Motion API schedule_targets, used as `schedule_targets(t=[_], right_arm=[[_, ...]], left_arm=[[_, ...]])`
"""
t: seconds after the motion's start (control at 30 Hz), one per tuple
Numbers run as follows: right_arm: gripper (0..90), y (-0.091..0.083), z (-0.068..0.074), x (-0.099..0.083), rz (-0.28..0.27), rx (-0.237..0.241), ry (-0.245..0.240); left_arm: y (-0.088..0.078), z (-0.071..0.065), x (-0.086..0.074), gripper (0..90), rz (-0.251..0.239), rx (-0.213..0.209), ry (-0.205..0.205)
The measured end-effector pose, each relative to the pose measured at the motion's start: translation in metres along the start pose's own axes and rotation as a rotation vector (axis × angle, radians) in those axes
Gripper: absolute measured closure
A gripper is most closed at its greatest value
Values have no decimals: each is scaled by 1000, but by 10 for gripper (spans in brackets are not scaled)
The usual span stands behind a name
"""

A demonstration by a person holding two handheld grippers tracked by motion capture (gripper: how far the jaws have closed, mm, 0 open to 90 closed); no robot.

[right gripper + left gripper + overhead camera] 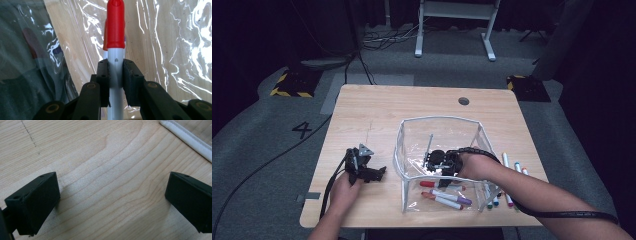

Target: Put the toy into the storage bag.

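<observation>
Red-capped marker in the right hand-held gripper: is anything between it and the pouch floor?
Nothing visible does. The right hand-held gripper holds the red-capped marker inside the clear pouch; other markers lie on its floor toward the near end.

1. A recording lab or studio is suggested by black curtains (257,30) hung along the top and sides of the frame.
2. Hazard-striped base plates (294,82) are set on grey carpet at upper left.
3. A number 4 (303,130) is marked on the floor at left.
4. Cables (387,35) are strewn at top centre.
</observation>
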State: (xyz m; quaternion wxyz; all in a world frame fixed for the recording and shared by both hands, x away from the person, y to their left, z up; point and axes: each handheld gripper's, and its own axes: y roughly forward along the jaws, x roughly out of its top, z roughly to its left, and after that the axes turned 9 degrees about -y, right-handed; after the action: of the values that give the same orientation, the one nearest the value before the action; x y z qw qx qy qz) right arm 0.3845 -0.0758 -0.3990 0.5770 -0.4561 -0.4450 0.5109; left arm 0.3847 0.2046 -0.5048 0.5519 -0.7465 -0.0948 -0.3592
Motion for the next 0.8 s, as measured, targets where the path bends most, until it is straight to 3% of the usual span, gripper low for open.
schedule_targets(t=[0.3,0.33,0.4,0.5,0.6,0.8], right_arm=[[755,8,1,0,42,-11,-4],[703,8,0,0,40,-17,1],[517,7,-4,-1,33,-2,41],[418,3,-9,-2,-8,-19,46],[410,-9,-10,-2,-76,-37,19],[356,-45,-9,-10,-200,-96,56]], left_arm=[[0,0,0,0,0,0,-1],[0,0,0,0,0,0,-1],[0,0,0,0,-1,0,1],[0,0,0,0,0,0,0],[0,0,0,0,0,0,-1],[0,0,0,0,0,0,0]])
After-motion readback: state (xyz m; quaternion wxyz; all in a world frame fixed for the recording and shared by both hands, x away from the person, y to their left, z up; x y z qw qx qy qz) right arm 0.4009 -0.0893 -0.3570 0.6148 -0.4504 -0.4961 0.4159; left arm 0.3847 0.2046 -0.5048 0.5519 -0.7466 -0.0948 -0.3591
